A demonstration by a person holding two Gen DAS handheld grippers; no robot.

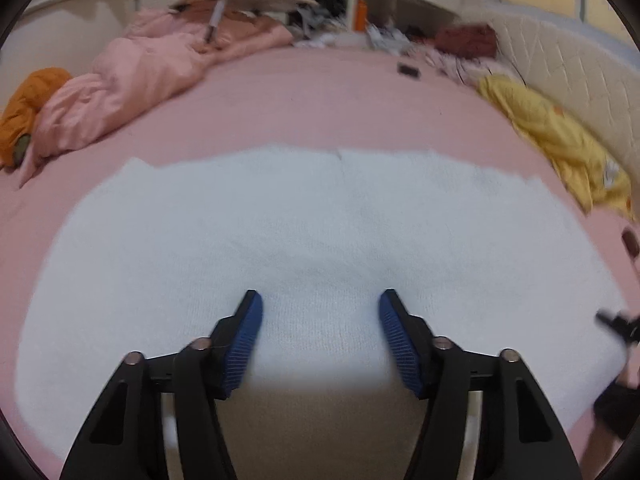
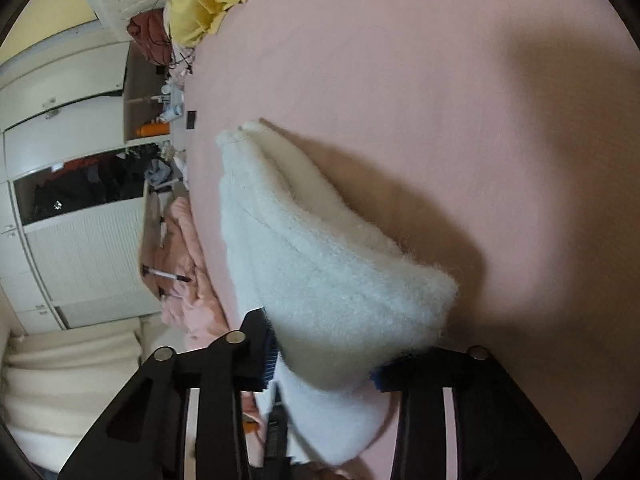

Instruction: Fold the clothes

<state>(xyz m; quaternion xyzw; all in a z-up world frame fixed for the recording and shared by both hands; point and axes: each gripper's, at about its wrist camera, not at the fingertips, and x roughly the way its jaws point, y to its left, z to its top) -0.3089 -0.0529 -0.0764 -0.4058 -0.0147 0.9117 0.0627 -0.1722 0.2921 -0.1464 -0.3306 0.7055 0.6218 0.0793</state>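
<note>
A white fuzzy garment (image 1: 304, 232) lies spread flat on the pink bed (image 1: 320, 96). My left gripper (image 1: 320, 304) hovers over its near edge, jaws wide open and empty. In the right wrist view the same white garment (image 2: 320, 264) is bunched and lifted off the bed (image 2: 440, 80). My right gripper (image 2: 324, 360) has its jaws on either side of the thick folded edge and grips it. The garment hides the fingertips. The right gripper shows at the right edge of the left wrist view (image 1: 618, 324).
A pink duvet (image 1: 132, 80) and an orange garment (image 1: 24, 112) lie at the far left of the bed. A yellow garment (image 1: 560, 140) lies at the right by the white headboard (image 1: 580, 68). A small dark object (image 1: 409, 69) and clutter sit at the far edge.
</note>
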